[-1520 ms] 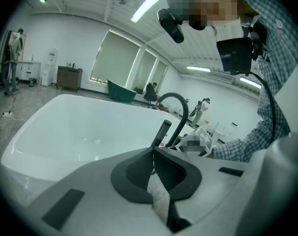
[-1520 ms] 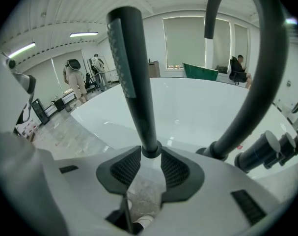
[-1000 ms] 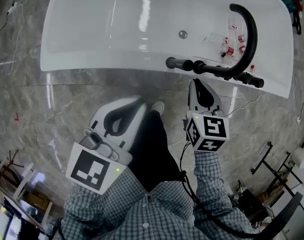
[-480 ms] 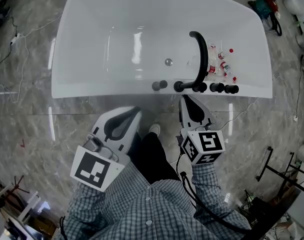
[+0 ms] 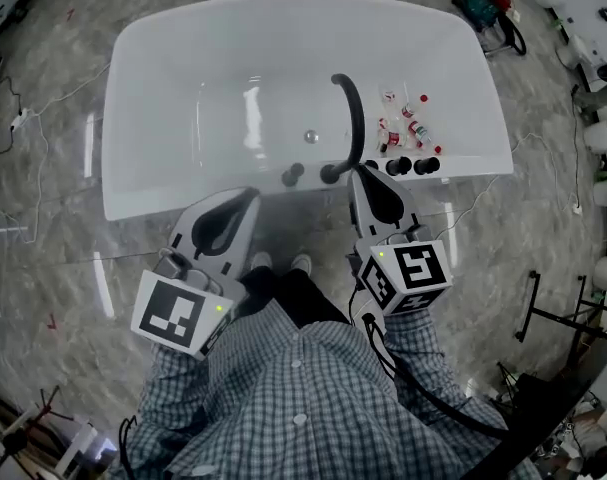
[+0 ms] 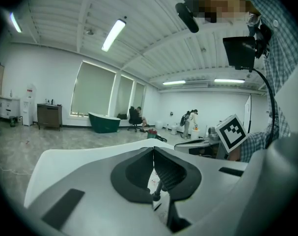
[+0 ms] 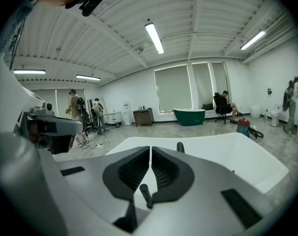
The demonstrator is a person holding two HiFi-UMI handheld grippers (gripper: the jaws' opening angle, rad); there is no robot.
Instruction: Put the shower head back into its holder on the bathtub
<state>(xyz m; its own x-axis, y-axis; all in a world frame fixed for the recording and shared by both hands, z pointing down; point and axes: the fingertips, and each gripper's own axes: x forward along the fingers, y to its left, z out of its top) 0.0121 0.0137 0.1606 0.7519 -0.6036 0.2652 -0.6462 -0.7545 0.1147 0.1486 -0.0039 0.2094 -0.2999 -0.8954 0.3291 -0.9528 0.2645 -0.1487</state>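
Note:
The white bathtub (image 5: 163, 183) lies across the top of the head view. A black curved spout (image 5: 355, 118) rises from its near rim, and a row of black fittings (image 5: 398, 166) sits beside it. I cannot pick the shower head out among them. My right gripper (image 5: 357, 171) is shut and holds nothing, its tip just short of the fittings. My left gripper (image 5: 251, 193) is also shut and empty, over the floor in front of the rim. The pads meet in the left gripper view (image 6: 153, 149) and in the right gripper view (image 7: 151, 149), where the spout's top (image 7: 180, 146) shows beyond them.
Several small red-and-white bottles (image 5: 405, 123) lie inside the tub near the spout. A drain (image 5: 310, 136) sits mid-tub. The grey marble floor (image 5: 53, 248) surrounds it, with cables (image 5: 483, 208) and a black stand (image 5: 558, 318) at the right. People stand far across the room (image 7: 77, 114).
Both grippers have risen and the tub looks smaller and further off. The right gripper's tip, close to the black fittings before, has drawn slightly back. Both stay shut.

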